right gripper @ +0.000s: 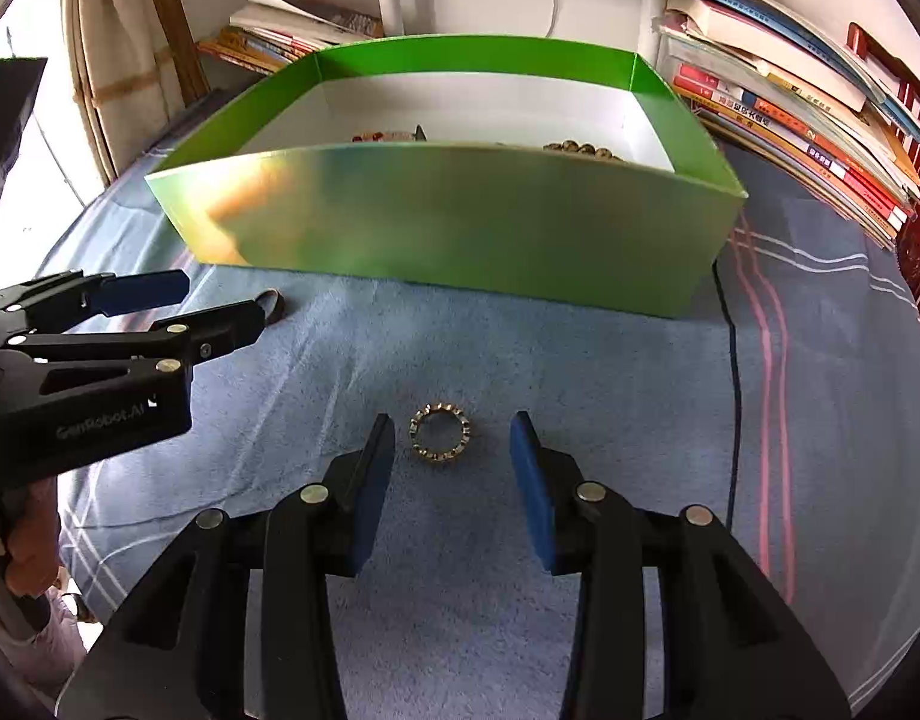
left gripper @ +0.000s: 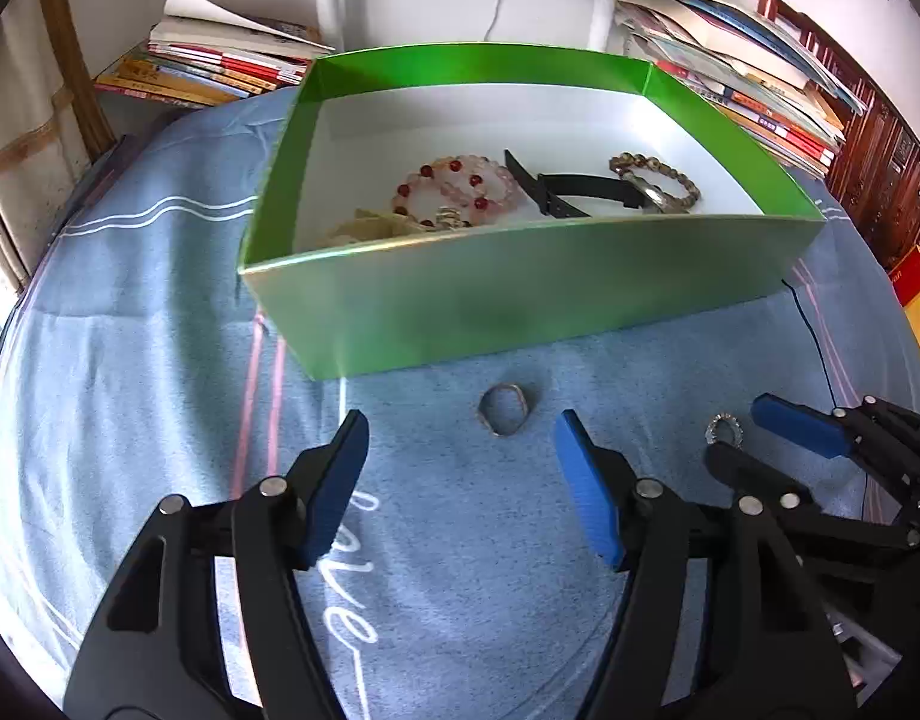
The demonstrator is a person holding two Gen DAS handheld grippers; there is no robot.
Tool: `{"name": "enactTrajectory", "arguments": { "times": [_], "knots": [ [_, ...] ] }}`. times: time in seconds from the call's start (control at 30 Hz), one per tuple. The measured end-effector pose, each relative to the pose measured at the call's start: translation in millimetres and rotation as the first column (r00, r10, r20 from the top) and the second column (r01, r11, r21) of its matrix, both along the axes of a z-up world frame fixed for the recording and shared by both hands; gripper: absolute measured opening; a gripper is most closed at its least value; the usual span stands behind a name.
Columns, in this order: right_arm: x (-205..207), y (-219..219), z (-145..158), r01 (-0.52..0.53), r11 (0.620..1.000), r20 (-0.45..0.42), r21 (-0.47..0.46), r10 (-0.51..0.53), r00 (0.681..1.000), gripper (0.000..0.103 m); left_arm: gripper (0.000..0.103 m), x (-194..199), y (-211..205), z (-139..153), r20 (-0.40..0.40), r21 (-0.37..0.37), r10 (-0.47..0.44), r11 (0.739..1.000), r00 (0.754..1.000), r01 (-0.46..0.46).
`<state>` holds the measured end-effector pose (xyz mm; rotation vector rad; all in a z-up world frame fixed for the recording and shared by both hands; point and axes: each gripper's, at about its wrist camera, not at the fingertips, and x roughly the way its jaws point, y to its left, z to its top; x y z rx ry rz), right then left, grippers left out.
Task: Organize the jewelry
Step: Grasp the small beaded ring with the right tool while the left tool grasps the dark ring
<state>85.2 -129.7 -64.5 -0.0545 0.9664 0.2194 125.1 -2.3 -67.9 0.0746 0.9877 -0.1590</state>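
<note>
A green box [left gripper: 520, 294] with a white floor stands on the blue cloth. It holds a pink and red bead bracelet [left gripper: 453, 189], a black watch [left gripper: 574, 187] and a brown bead bracelet [left gripper: 658, 177]. A silver ring [left gripper: 505, 414] lies on the cloth just ahead of my open left gripper [left gripper: 460, 426]. A studded ring [right gripper: 440, 433] lies between the fingertips of my open right gripper [right gripper: 453, 429], also seen in the left wrist view [left gripper: 724, 429]. Both grippers are empty and sit side by side in front of the box [right gripper: 447, 222].
Stacks of books [left gripper: 219, 66] lie behind the box at the left and right [right gripper: 808, 120]. A thin black cable [right gripper: 730, 360] runs across the striped blue cloth [left gripper: 159, 330] at the right. Dark wooden furniture [left gripper: 880, 180] stands at the far right.
</note>
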Motion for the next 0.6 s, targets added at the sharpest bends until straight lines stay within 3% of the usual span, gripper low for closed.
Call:
{"name": "enactTrajectory", "arguments": {
  "times": [0.03,0.07,0.6],
  "knots": [
    [0.0,-0.5,0.1,0.009,1.0,0.007,-0.017,-0.009,1.0,0.025,0.065,0.1,-1.1,-0.7,0.0,0.0,-0.004,1.0,1.0,0.004],
    [1.8,-2.3,-0.5,0.025,0.999,0.012,-0.025,-0.025,1.0,0.023,0.065,2.0,-2.6,-1.7,-0.001,0.0,-0.007,1.0,1.0,0.007],
    [5.9,-25.0,-0.3,0.096,0.995,0.009,-0.008,-0.095,0.995,0.023,0.065,16.0,-21.0,-15.4,-0.015,0.028,-0.018,0.999,1.0,0.019]
  ]
}}
